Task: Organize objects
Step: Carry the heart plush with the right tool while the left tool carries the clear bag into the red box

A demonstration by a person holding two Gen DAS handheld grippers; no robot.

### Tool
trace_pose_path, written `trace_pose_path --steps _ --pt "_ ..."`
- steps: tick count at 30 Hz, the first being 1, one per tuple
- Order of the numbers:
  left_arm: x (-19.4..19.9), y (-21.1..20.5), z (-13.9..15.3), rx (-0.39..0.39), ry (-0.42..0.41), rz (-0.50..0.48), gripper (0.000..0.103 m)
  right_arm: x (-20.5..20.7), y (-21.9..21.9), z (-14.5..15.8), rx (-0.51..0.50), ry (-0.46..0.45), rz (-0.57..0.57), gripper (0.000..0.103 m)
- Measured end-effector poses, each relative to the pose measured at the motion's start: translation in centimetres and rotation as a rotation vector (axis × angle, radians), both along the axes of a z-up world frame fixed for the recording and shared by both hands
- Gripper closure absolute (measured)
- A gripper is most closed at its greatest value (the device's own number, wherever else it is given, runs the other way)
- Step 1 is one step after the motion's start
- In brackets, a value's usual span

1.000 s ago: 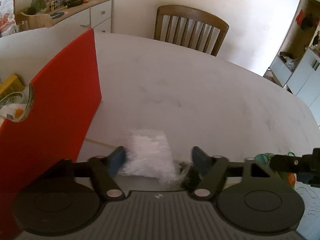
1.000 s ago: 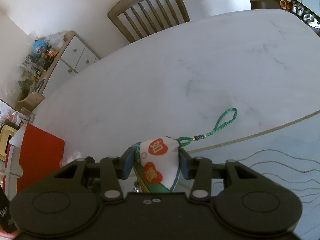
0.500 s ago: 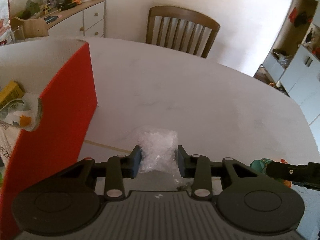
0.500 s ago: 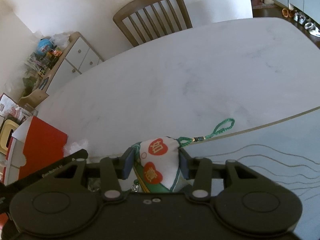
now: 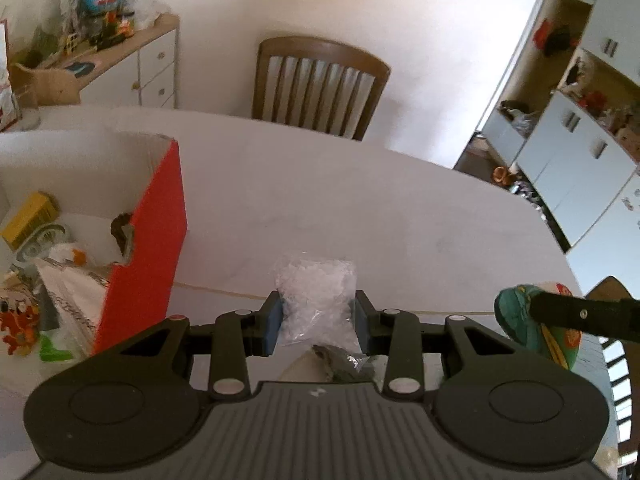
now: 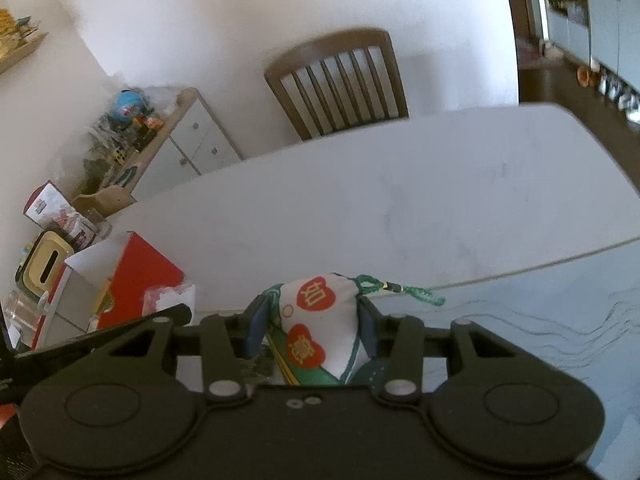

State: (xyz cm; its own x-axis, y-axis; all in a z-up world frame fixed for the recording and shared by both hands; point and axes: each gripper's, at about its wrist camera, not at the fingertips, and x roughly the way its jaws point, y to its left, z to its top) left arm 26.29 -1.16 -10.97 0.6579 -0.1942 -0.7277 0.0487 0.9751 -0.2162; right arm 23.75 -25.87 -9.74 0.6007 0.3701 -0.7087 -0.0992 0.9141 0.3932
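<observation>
Both tools loaded, box waiting for two more items

I am gripping a clear plastic packet [image 5: 316, 296] of white bits in my left tool [image 5: 316, 322], its blue pads pinching the packet's sides, and I am holding it above the table [image 5: 360, 208] just right of the red box [image 5: 156, 248]. I am clamping an embroidered sachet [image 6: 320, 328] in my right tool [image 6: 310, 330], its green cord [image 6: 400, 290] trailing right, farther from the box. Several things are already lying inside the box, so sorting looks partly done; dropping in the packet and the sachet is, I judge, what is left.
</observation>
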Motion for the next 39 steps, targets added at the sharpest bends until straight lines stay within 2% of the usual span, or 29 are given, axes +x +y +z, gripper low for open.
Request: trace_pose_path --steps 9,18,28,39 --pt "-3.2 1.4 3.5 -0.002 -0.033 -0.069 0.067 -3.1 1.5 4.3 -0.044 -0.085 0.072 0.058" --pt "-5.6 5.0 5.8 0.012 -0.061 -0.083 0.067 -5.1 5.8 7.4 -0.118 -0.131 0.173 0.058" --pt "-6.4 11.5 7.4 0.034 -0.077 -0.044 0.067 -6.1 12.6 9.7 -0.164 -0.189 0.261 0.058" --pt "-4.5 19.7 9.3 0.078 -0.108 0.0 0.067 -5.3 19.9 11.0 -0.183 -0.233 0.316 0.058"
